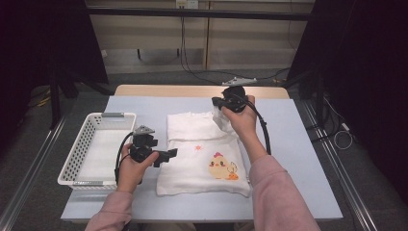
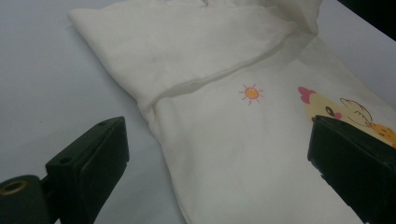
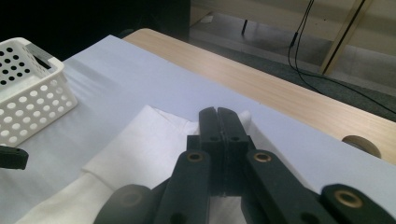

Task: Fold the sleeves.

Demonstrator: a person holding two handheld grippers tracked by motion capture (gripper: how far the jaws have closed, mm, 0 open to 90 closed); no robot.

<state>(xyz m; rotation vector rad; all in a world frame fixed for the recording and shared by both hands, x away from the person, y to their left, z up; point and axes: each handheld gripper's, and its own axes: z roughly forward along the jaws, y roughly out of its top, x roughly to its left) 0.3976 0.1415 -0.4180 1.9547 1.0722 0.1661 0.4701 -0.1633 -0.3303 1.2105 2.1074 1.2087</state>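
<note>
As seen along the right gripper (image 3: 217, 116), shut tight with both jaws flat together, seemingly on a thin pinch of the white T-shirt (image 1: 202, 163) at its far right corner, raised a little off the table cover (image 1: 298, 144) just under the tips. Below that grip and toward the person, flat cloth: nearest, a folded-over upper band (image 1: 190, 126), then the front panel with a small sun print (image 2: 251, 93) and a chick print (image 1: 222, 166). Across the shirt, at its left edge, the left gripper (image 1: 169, 155) wide open and gripping nothing, hovering with the shirt's edge and the fold line between and beyond its jaws, apparently not touching. Farther left of that gripper, just beside the hand, a white perforated basket (image 1: 96, 144) with nothing of the shirt in it. Judged roughly midway: top part already turned down over the body, sides seemingly tucked into a neat rectangle, far corner in hand. Left to do, most likely: lay that corner down, fold the rectangle smaller with both grippers, then lift the bundle left into the basket. Cannot tell whether the pinch takes one layer or several
</note>
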